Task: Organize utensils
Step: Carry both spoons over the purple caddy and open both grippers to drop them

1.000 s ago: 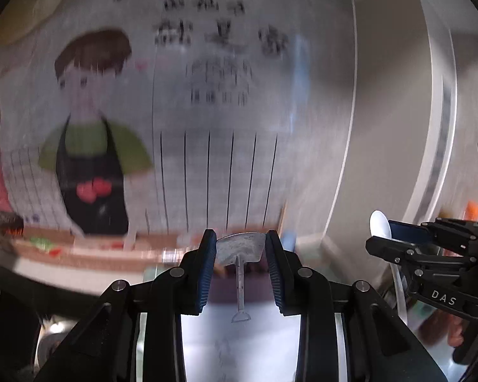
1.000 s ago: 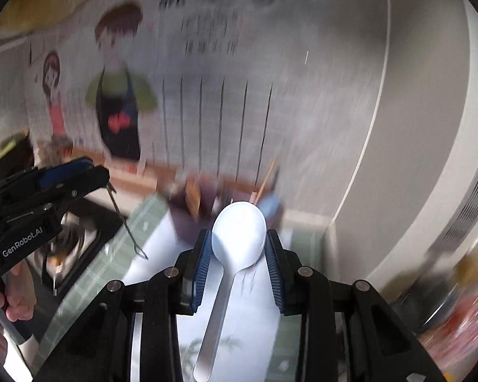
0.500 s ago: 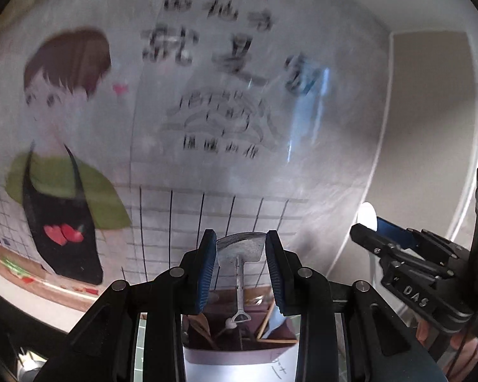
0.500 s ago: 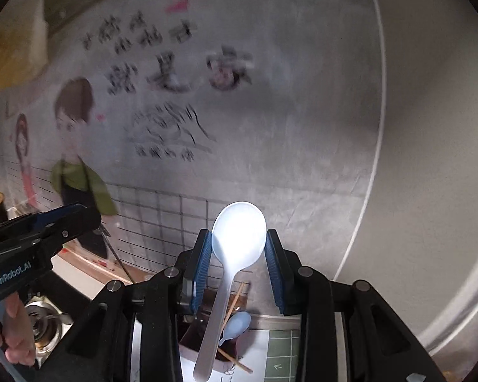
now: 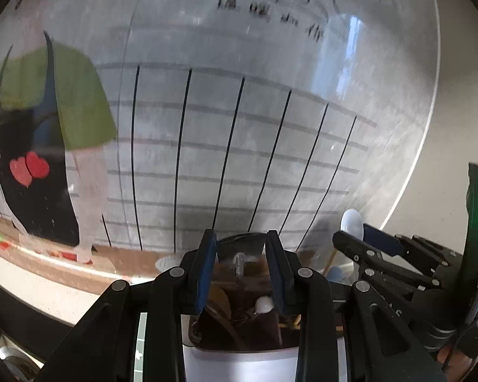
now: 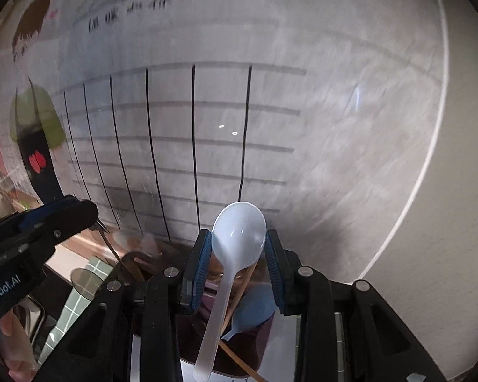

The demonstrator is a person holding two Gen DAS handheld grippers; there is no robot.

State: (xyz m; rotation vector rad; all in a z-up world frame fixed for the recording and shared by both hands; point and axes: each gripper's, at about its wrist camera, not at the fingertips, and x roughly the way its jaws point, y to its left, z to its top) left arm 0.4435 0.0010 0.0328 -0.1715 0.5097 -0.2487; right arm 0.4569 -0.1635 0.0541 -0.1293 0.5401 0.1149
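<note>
Spoons first: the right gripper (image 6: 238, 265) is clamped on a white plastic spoon (image 6: 237, 237) by the bowl, handle hanging toward 6 o'clock over the dark utensil holder (image 6: 255, 347). The left gripper (image 5: 241, 270) pinches a metal spatula (image 5: 240, 246) by its blade above the same holder (image 5: 239, 328). Both sets of tongs are only part-way open, snug on their loads. I'd aim each handle at a free gap between the chopsticks, then let go gently.

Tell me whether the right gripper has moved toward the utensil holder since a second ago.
Yes. The right gripper, shut on the white spoon, has come closer to the dark utensil holder by the wall; the holder was small and far ahead, and now sits just under the fingers.
</note>
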